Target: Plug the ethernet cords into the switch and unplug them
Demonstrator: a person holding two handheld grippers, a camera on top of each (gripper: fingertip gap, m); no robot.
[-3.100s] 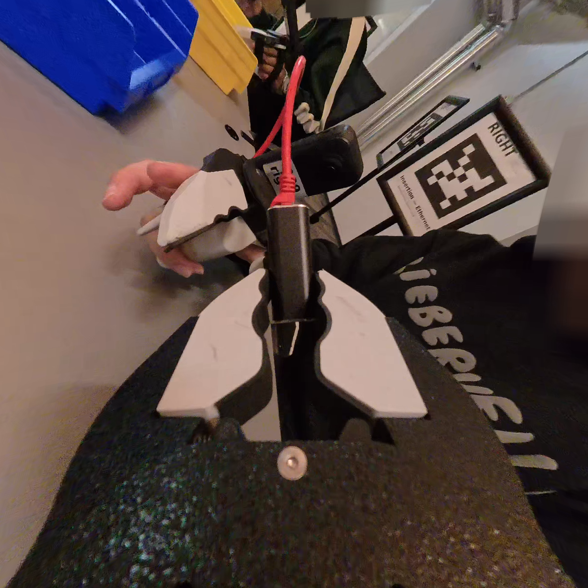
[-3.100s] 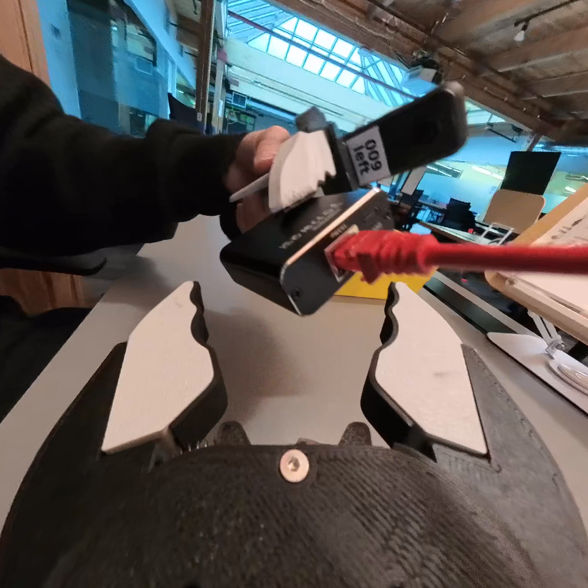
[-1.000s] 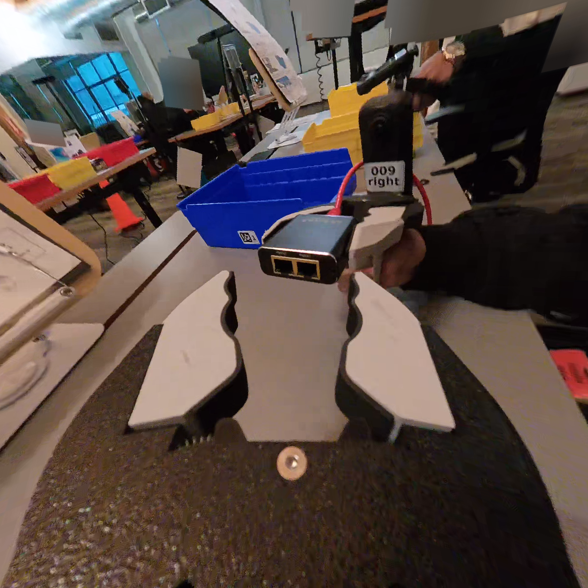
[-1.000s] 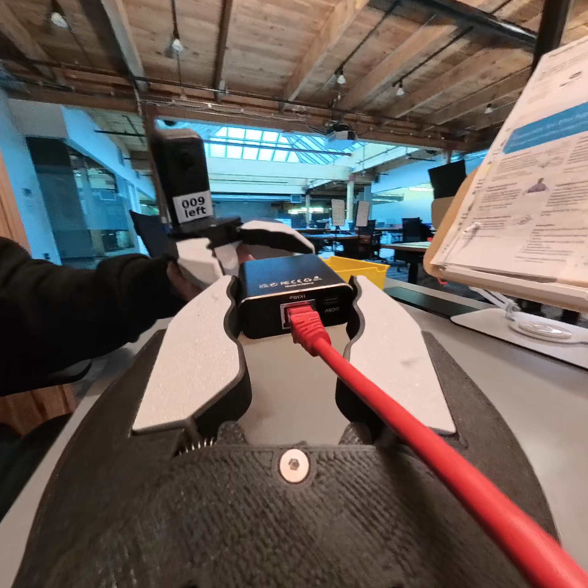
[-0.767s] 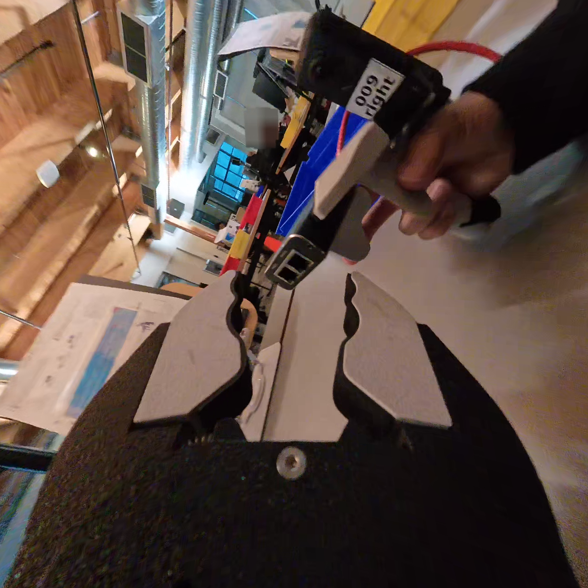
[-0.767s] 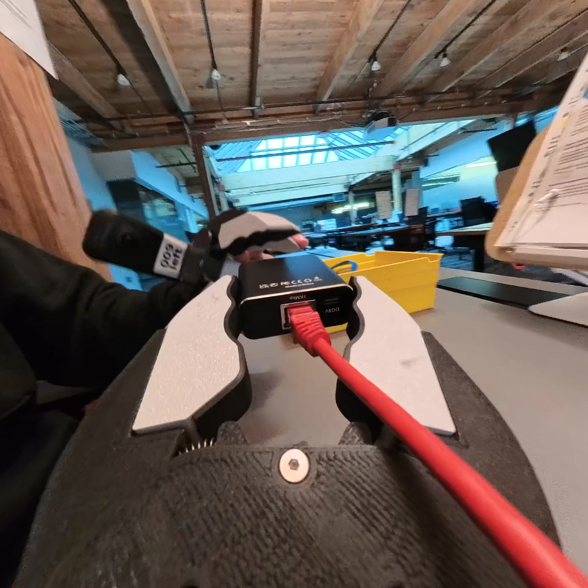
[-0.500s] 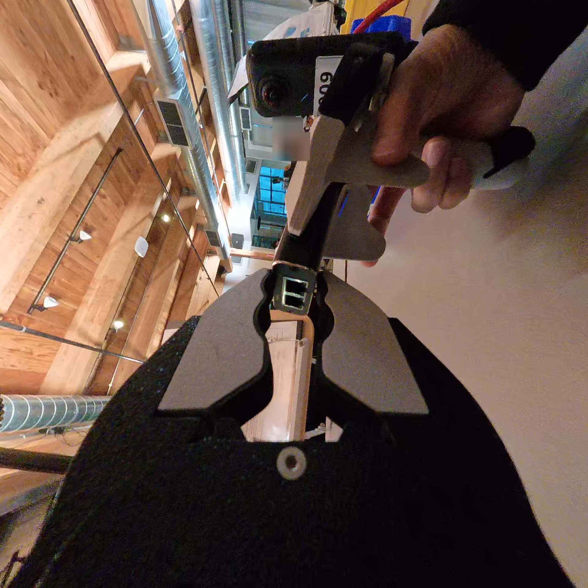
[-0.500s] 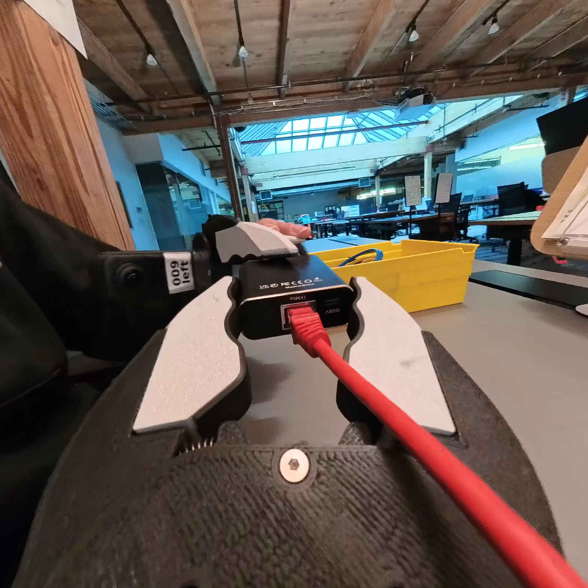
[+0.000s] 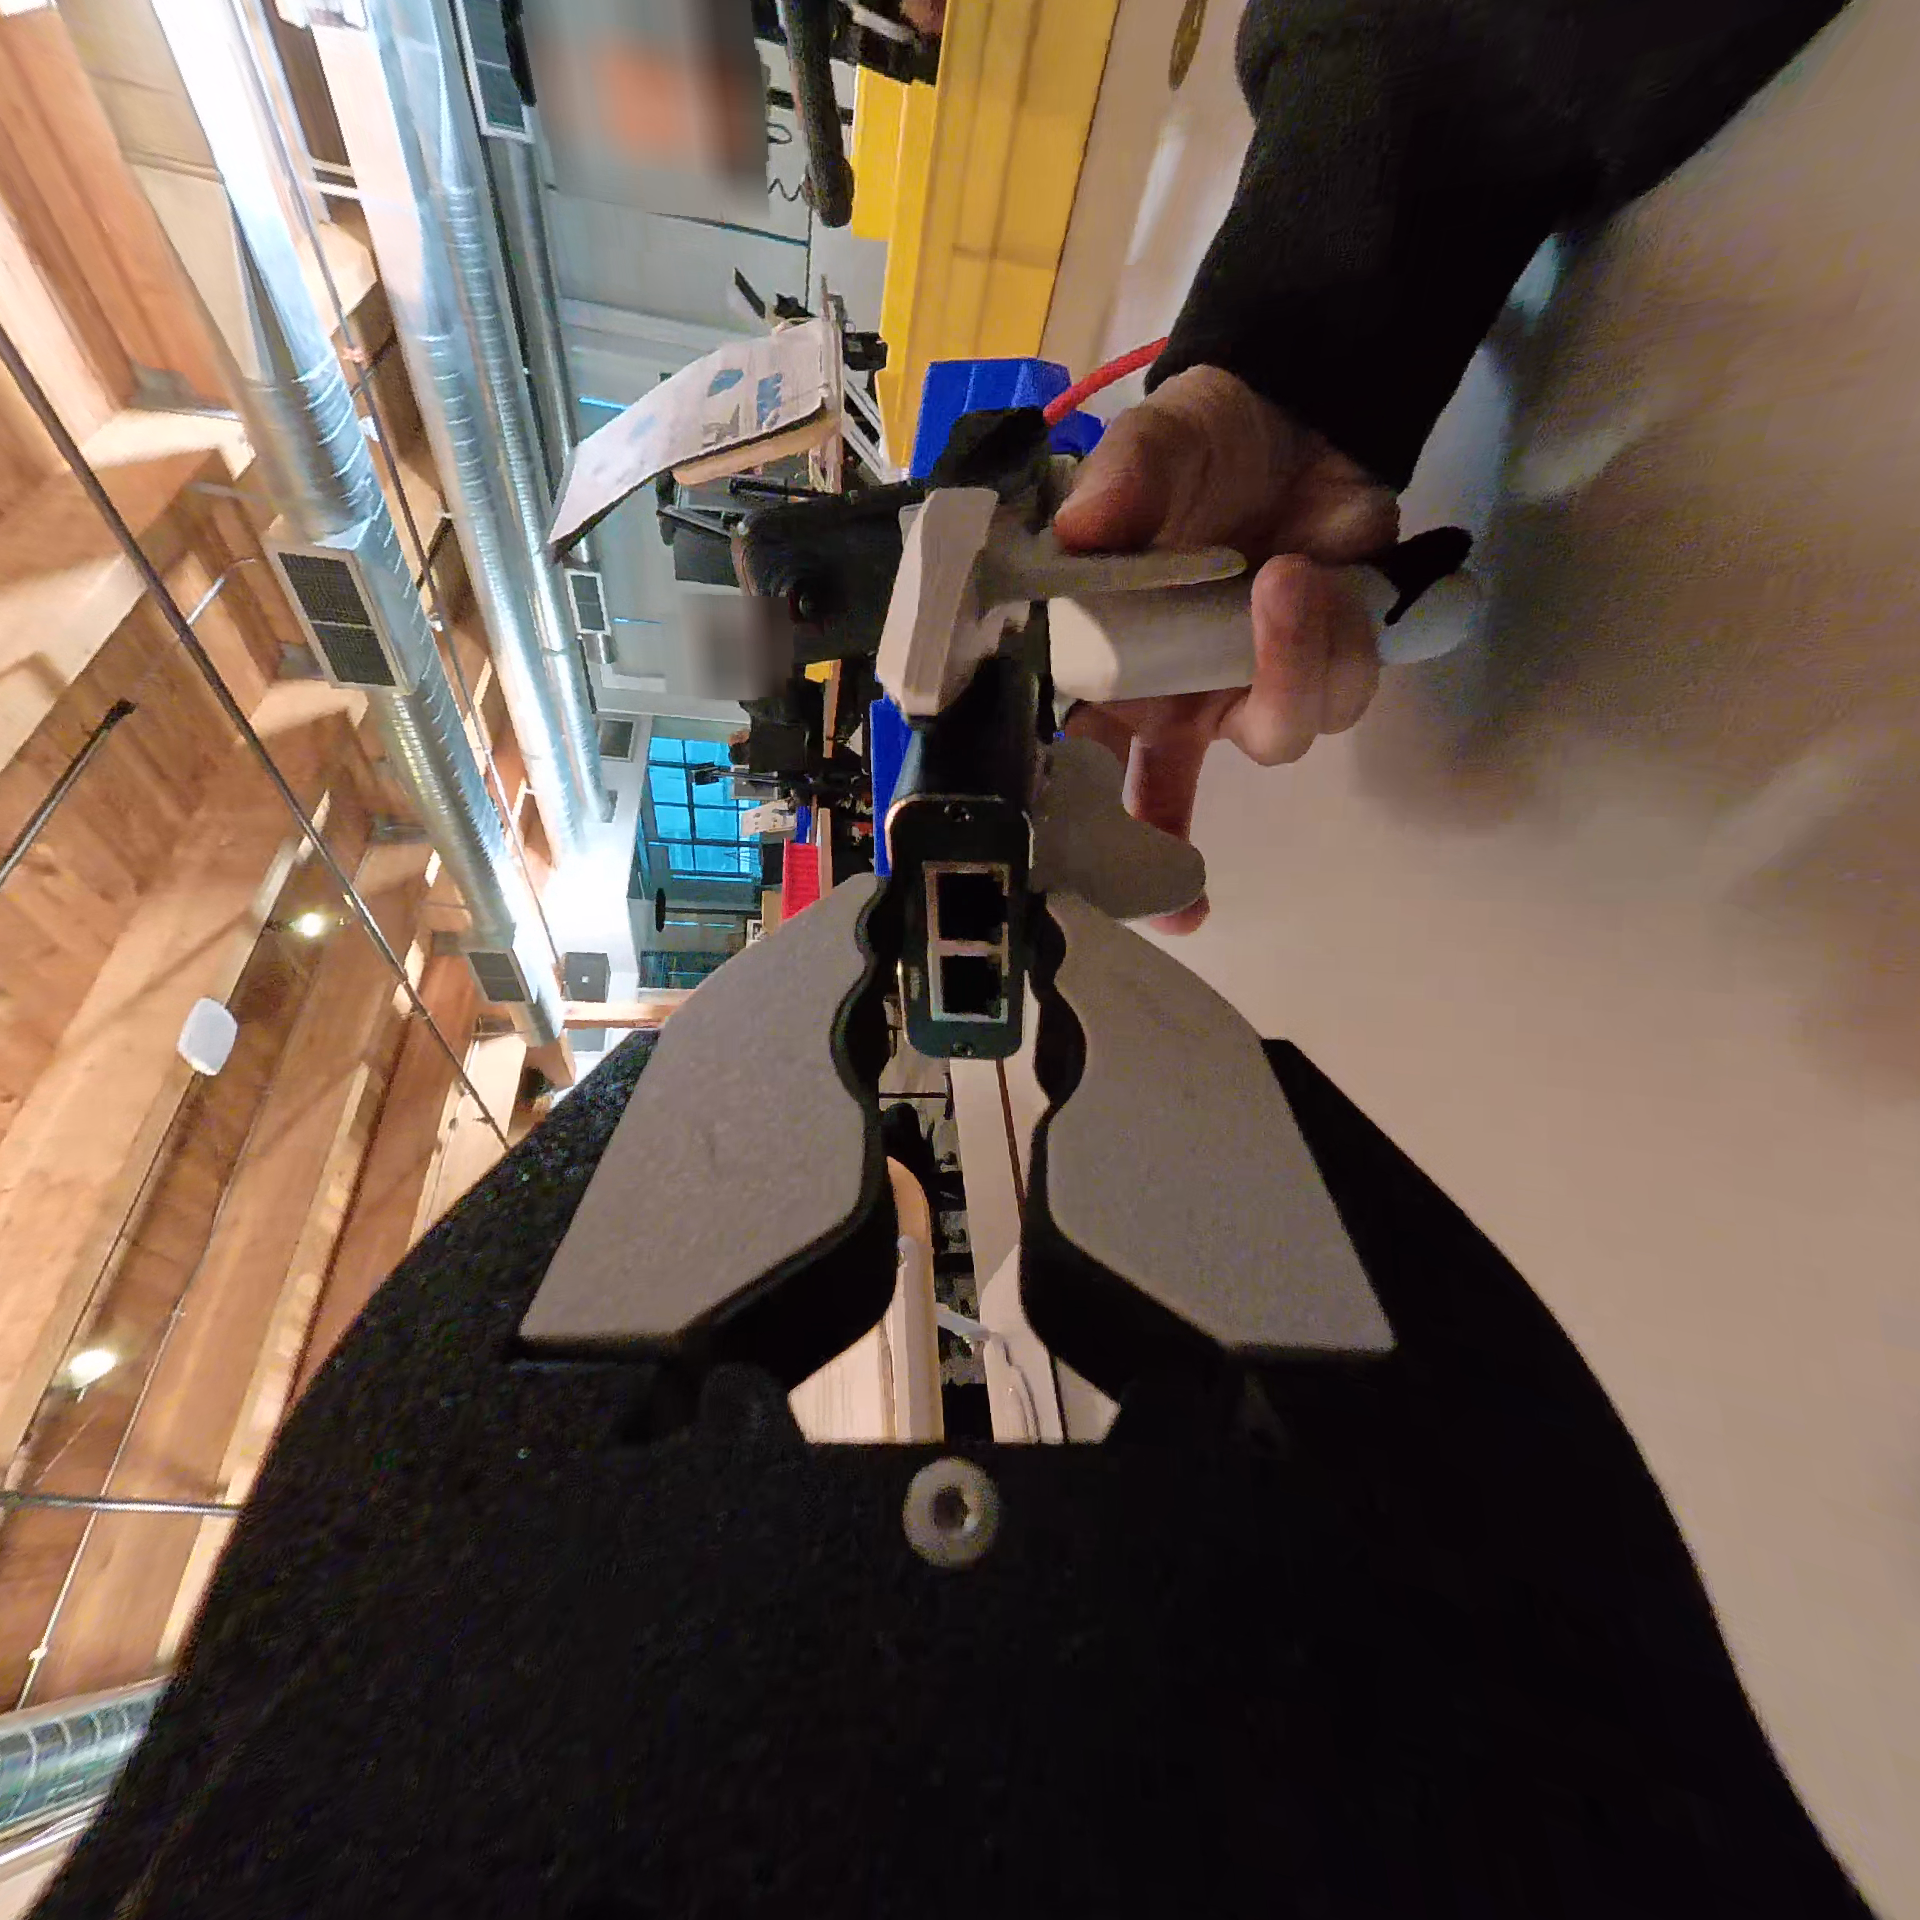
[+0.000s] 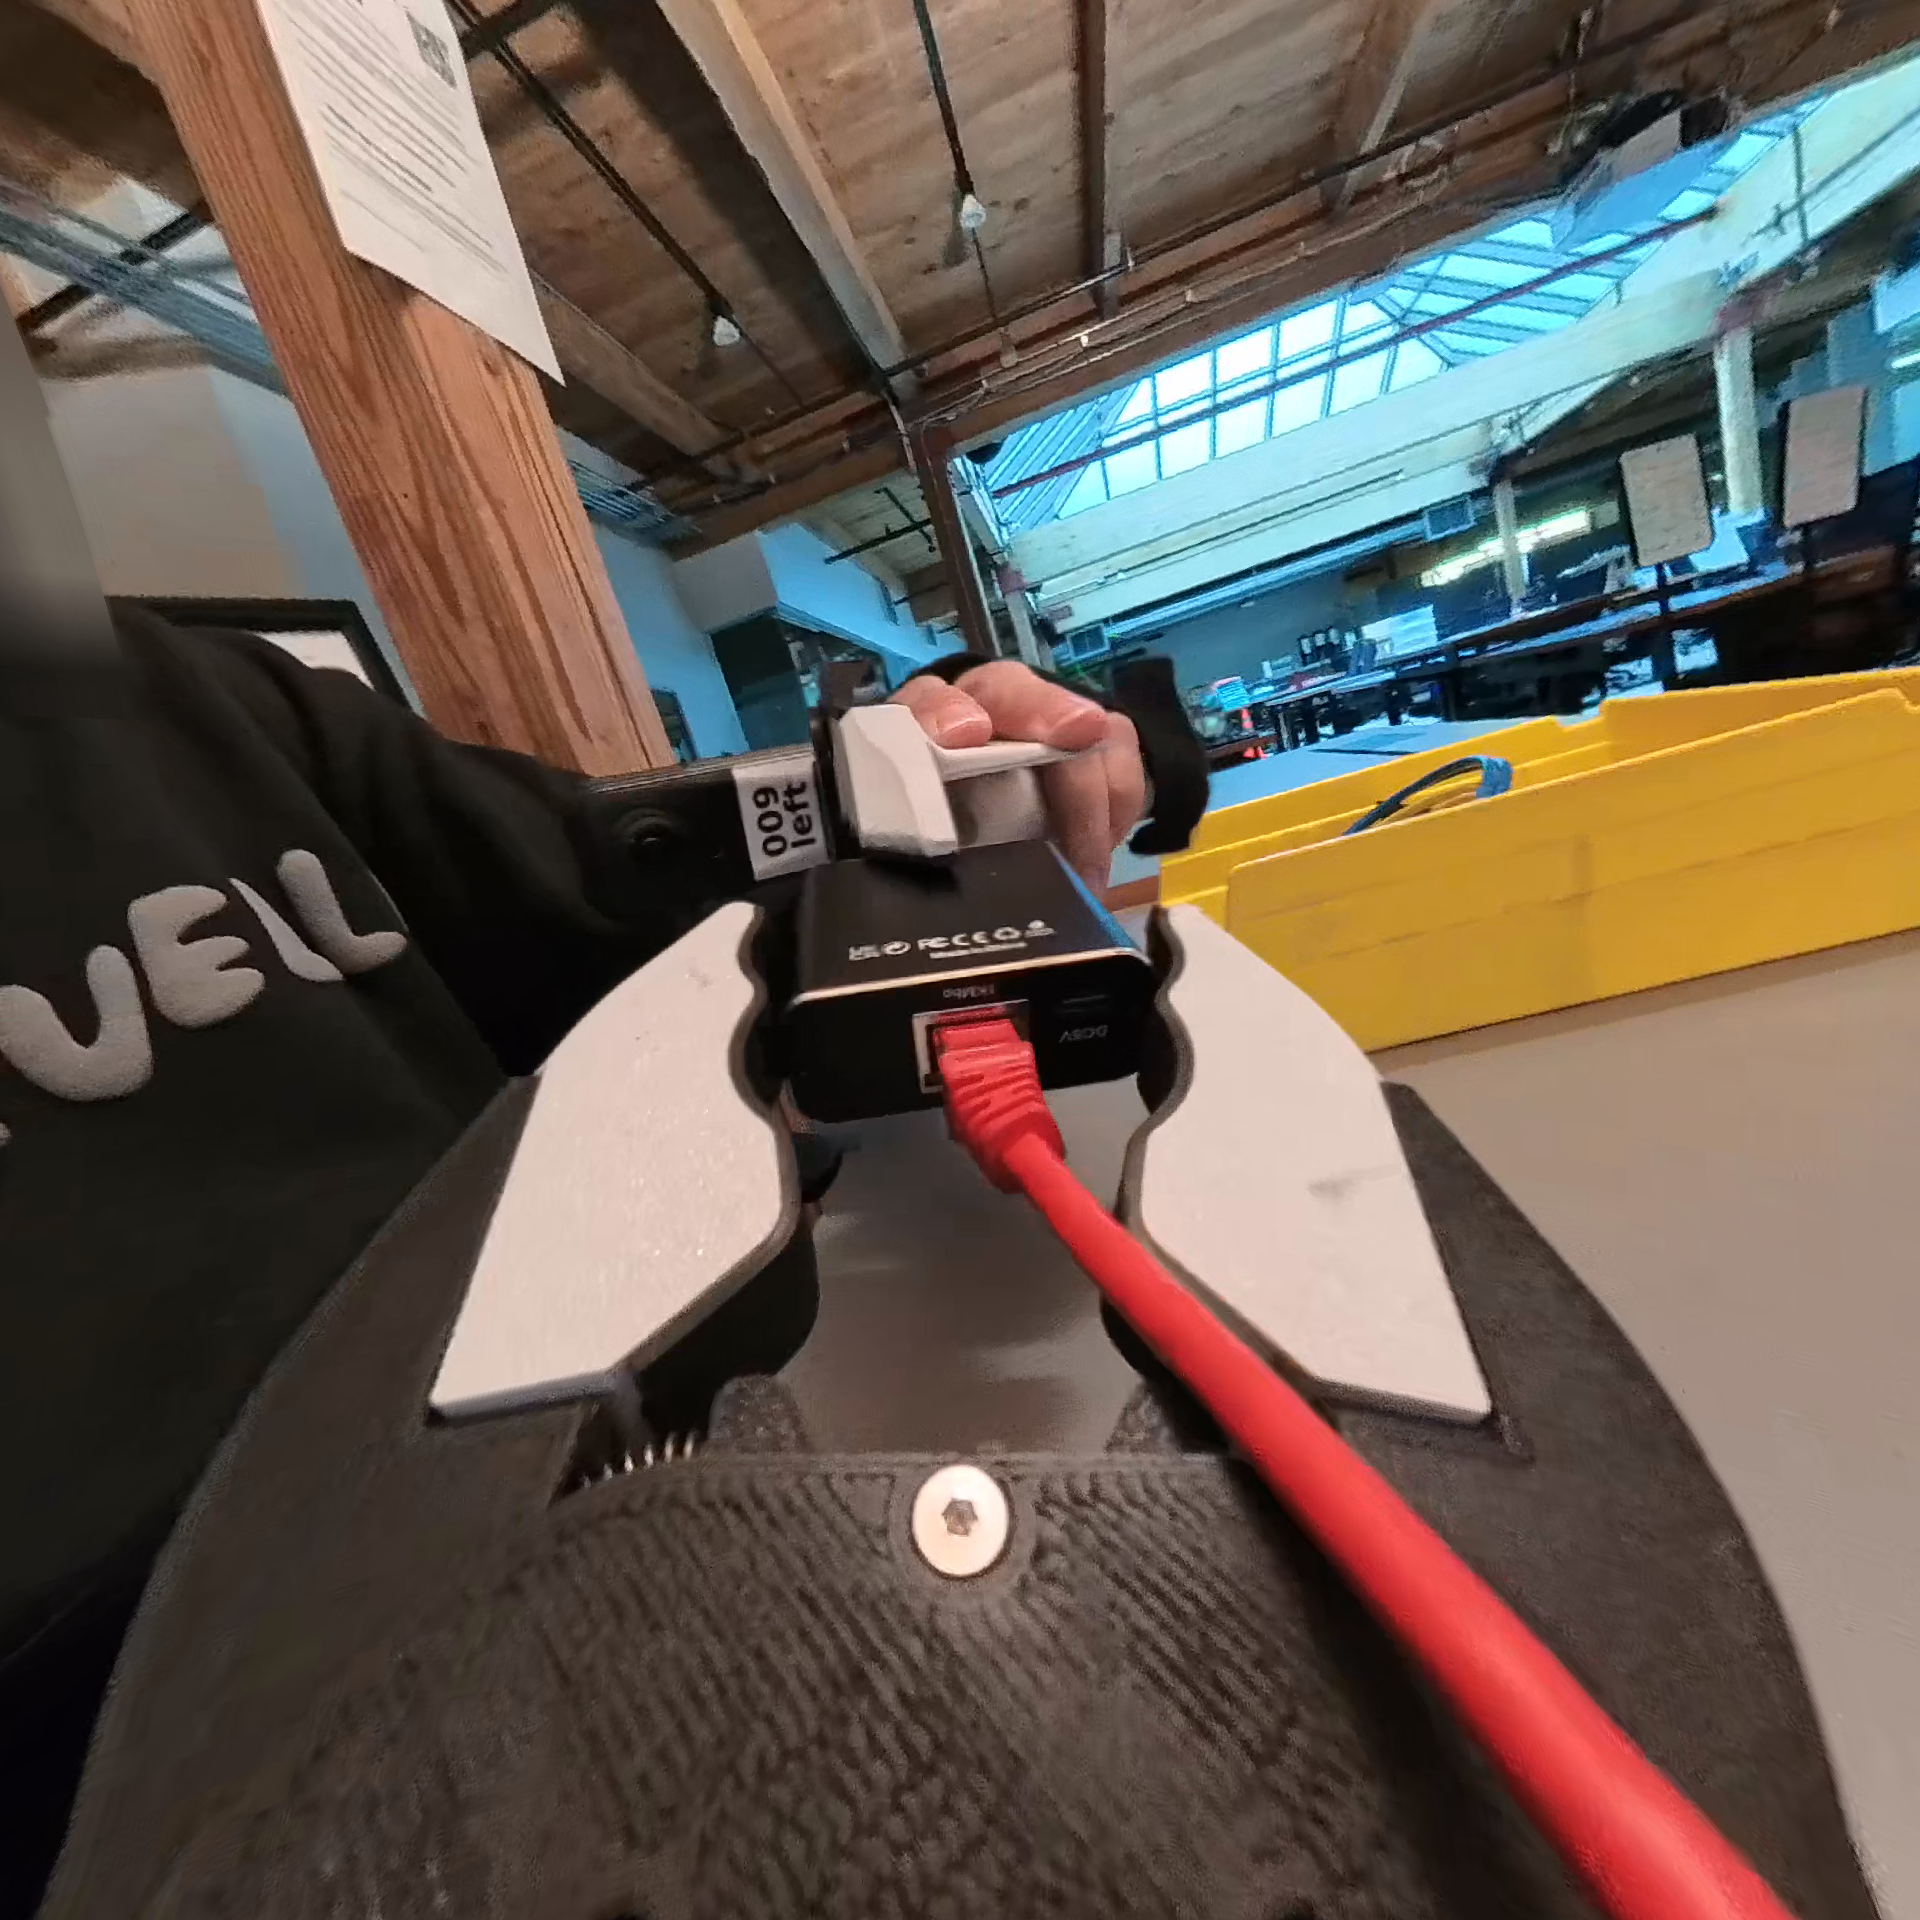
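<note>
switch (image 10: 966, 997) sits in mid-air between your two tools, above the grey table (image 10: 1662, 1143), gripped from both ends. your right gripper (image 10: 951, 1023) pinches the black box across its wide sides, fingertips level with the end face that carries the red ethernet cord (image 10: 1195, 1309). the cord's plug (image 10: 982, 1070) is seated in the single port on that face, and the cable trails back toward you over the right tool's body.

at the far end, your left gripper (image 9: 961, 971) is rolled on its side and closes on the switch's thin faces; the fingertips sit against the box on both sides of the face with the two empty ports (image 9: 968, 956). in the right wrist view the left tool shows just behind the box, held in your left hand (image 10: 1039, 769).

you look to be in a hand-over or re-grip step: one cord is in, two ports are free, and no second cord is in either tool. a yellow bin (image 10: 1558, 862) behind the switch holds what looks like more cable, though it is too small to be sure.

the next move calls for one tool to let go. keep a firm squeeze with the one that stays, since the box is small and smooth and the red cord can tug it askew. release slowly, then free that hand for the next plug or for pulling this one.
</note>
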